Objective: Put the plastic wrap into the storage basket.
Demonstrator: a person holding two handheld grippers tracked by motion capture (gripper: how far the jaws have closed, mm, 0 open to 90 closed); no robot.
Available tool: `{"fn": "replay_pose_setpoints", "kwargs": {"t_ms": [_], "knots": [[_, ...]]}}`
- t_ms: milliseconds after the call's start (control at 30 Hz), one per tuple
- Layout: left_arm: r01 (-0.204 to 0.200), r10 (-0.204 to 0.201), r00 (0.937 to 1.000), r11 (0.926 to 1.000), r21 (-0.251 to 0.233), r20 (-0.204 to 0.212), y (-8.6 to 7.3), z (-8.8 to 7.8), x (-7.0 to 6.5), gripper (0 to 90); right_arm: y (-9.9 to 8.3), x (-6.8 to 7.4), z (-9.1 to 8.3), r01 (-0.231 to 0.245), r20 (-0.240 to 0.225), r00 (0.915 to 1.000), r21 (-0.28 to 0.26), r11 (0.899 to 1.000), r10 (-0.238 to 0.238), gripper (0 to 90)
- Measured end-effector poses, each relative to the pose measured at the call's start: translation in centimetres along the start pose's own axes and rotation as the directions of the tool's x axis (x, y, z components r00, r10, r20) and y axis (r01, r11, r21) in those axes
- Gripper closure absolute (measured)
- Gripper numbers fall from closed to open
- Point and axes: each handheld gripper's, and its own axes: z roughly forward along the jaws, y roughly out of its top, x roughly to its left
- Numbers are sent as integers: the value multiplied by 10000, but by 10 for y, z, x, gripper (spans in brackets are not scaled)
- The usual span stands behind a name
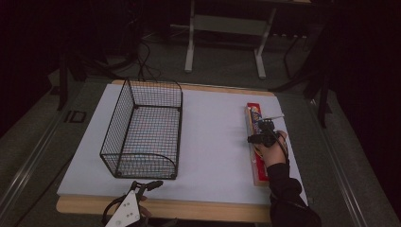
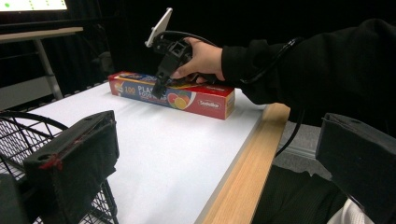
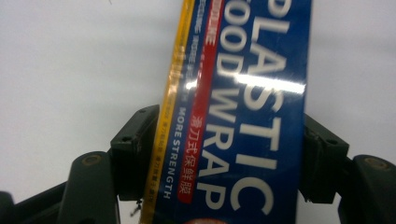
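Observation:
A long red and blue box of plastic food wrap point(image 1: 254, 115) lies along the right edge of the white table top point(image 1: 213, 137). My right gripper point(image 1: 260, 137) comes down on its middle, one jaw against each long side. In the right gripper view the box point(image 3: 261, 93) sits between the two jaws, which press against its edges. My left gripper point(image 1: 146, 185) rests at the table's near edge, in front of a black wire basket point(image 1: 124, 113), open and holding nothing. The left gripper view shows its jaws point(image 2: 219, 140) wide apart, and farther off the right gripper point(image 2: 161, 88) on the box point(image 2: 201, 100).
The empty wire basket point(image 2: 18, 135) stands on the left half of the table, long side running away from me. A wooden border point(image 1: 189, 208) edges the table at the front. Table legs and cables are on the dark floor behind.

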Motion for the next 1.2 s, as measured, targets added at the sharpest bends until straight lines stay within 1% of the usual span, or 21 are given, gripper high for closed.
{"fn": "replay_pose_setpoints", "kwargs": {"t_ms": [67, 167, 200, 300, 333, 367, 467, 500, 567, 700, 833, 933, 1133, 1200], "knots": [[-20, 20, 10000, 10000, 13, -5, 0, 0, 0, 0, 0, 1, 4, -115, 89, 9999, 253, 9996, 113, 337], [-38, 38, 10000, 10000, 38, -10, 0, 0, 0, 0, 0, 5, 2, -182, 436, 9989, 105, 9998, 177, 367], [-36, 36, 10000, 10000, 36, -16, 0, 0, 0, 0, 0, 4, 2, -263, 404, 9988, 76, 9996, 260, 371], [-25, 26, 10000, 10000, 21, -33, 0, 0, 1, 0, 0, 0, 0, -582, 108, 9982, -32, 9983, 582, 376], [-28, 28, 10000, 10000, 23, -38, 0, 0, 1, 0, 0, -2, -2, -627, 56, 9980, -46, 9980, 627, 377], [-31, 31, 10000, 10000, 31, -34, 0, 0, 1, 0, 0, -2, -3, -638, 105, 9979, -86, 9979, 638, 378], [-41, 41, 10000, 10000, 57, -31, 0, 1, 0, 0, 1, -1, -7, -556, 209, 9982, -196, 9983, 560, 378], [-41, 41, 10000, 10000, 56, -30, 0, 1, 0, 0, 2, -1, -14, -569, 141, 9982, -407, 9976, 575, 380], [-44, 44, 10000, 10000, 68, -37, 0, 1, 0, 0, 4, 3, -20, -437, 192, 9988, -595, 9973, 449, 380], [-50, 50, 10000, 10000, 62, -45, 0, 1, 0, 0, 9, 8, -35, -266, -22, 9996, -932, 9953, 265, 380], [-50, 50, 10000, 10000, 73, -42, 0, 1, 0, 0, 13, 16, -46, -22, -90, 10000, -1134, 9935, 12, 382], [-48, 49, 10000, 10000, 70, -43, 0, 1, 0, 0, 16, 21, -52, 84, -76, 9999, -1276, 9918, -95, 383], [-38, 38, 10000, 10000, 79, -37, 0, 1, 0, 0, 23, 34, -67, 326, -115, 9993, -1602, 9865, -349, 383], [-49, 49, 10000, 10000, 75, -47, 0, 0, 0, 0, 26, 39, -71, 475, -82, 9987, -1698, 9843, -496, 383]]}}
